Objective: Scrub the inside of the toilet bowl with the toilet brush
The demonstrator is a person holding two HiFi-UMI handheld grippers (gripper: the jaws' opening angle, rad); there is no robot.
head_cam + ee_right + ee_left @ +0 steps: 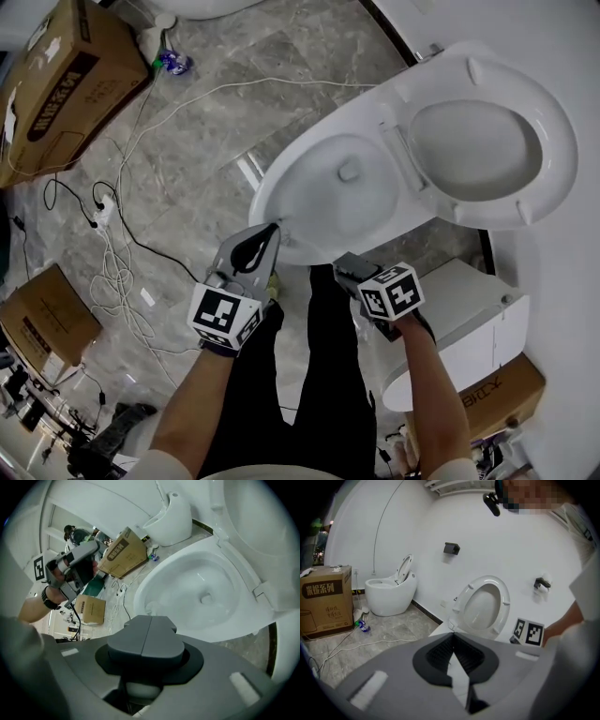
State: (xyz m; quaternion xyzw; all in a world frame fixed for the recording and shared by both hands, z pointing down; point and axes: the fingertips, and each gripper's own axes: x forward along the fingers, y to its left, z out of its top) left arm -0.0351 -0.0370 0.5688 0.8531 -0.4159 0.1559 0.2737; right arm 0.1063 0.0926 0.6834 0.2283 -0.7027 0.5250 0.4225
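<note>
The white toilet bowl (328,197) stands open, its seat and lid (478,150) tipped back against the wall. No toilet brush shows in any view. My left gripper (267,234) hovers over the bowl's near rim, jaws closed tip to tip with nothing between them, as the left gripper view (452,637) shows. My right gripper (339,269) hangs just in front of the rim, to the right of the left one. Its jaws are pressed flat together (149,623), pointing toward the bowl (187,592), and hold nothing that I can see.
Cardboard boxes (66,84) (42,319) and loose white and black cables (122,244) lie on the marble floor to the left. A second toilet (389,590) stands by the far wall. A white unit (459,319) and another box (497,394) sit at the right.
</note>
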